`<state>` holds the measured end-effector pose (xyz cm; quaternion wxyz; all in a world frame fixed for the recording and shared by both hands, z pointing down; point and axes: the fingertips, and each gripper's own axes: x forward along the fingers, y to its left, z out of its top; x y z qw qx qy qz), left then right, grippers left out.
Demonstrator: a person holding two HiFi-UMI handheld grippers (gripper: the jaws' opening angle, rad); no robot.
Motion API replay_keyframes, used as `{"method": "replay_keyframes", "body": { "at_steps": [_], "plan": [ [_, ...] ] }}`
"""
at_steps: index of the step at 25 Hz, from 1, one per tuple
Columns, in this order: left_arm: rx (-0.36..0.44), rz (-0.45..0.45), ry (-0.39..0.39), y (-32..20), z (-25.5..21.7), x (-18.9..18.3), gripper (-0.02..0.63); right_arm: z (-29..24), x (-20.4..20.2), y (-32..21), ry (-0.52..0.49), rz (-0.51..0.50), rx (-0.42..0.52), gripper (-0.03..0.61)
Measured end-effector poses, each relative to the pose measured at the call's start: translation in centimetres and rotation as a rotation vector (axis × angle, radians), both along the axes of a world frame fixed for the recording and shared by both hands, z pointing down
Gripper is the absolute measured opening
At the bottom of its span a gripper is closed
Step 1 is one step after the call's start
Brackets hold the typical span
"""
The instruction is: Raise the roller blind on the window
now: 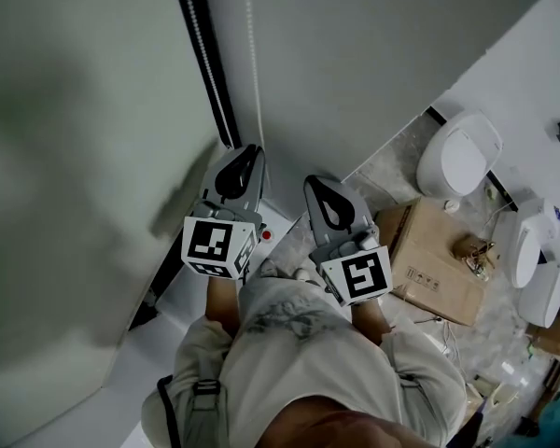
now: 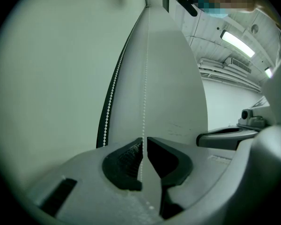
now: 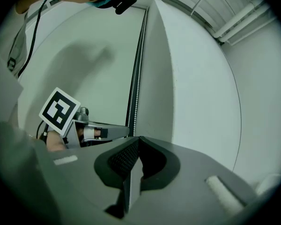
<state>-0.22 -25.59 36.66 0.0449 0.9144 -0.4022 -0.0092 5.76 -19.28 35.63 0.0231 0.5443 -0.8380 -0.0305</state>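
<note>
Clearly the blind (image 1: 75,110) is down, a plain grey-green sheet filling the left of the head view, so the raising is not yet done. Its chain (image 2: 145,69) hangs as a loop by the black frame (image 1: 198,26). One strand runs close along the frame, the other a little way out over the wall (image 1: 355,54).

The left gripper (image 2: 144,143) points level at that outer strand and has it threaded between its jaws. They stand a narrow slit apart; the chain runs down the slit beside the left jaw, and neither jaw seems to squeeze it. Such a loose hold would let the gripper slide along the strand to a fresh place without dragging the blind.

The right gripper (image 3: 138,138) sits just beside it, on the wall side, jaws pressed together with nothing in them. The chain passes to the left of its tips, not through them. It sits near, probably so it can take the strand for a pull. Pulling the wrong strand would work against the lift, and a slack pinch would let the chain slip.
</note>
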Motion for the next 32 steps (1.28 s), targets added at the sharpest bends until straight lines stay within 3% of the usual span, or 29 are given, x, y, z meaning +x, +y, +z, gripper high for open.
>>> {"method": "replay_keyframes", "body": {
  "at_steps": [14,18,21,28,32],
  "plan": [
    [0.0,0.037,-0.014,-0.9,0.6,1.4,0.058,-0.4,0.3,1.2,0.012,0.037,0.014,0.011],
    [-0.003,0.024,-0.007,-1.1,0.9,1.5,0.011,0.0,0.6,1.6,0.014,0.044,0.008,0.011],
    [-0.008,0.041,0.011,-0.7,1.3,1.5,0.009,0.3,0.6,1.8,0.018,0.041,0.005,0.011],
    [-0.04,0.091,0.07,1.5,1.2,1.2,0.008,0.2,-0.2,1.8,0.014,-0.012,-0.017,0.011],
    [-0.047,0.09,0.052,2.7,1.3,1.1,0.008,-0.2,-1.1,1.9,0.021,-0.078,-0.028,0.011]
  ]
}}
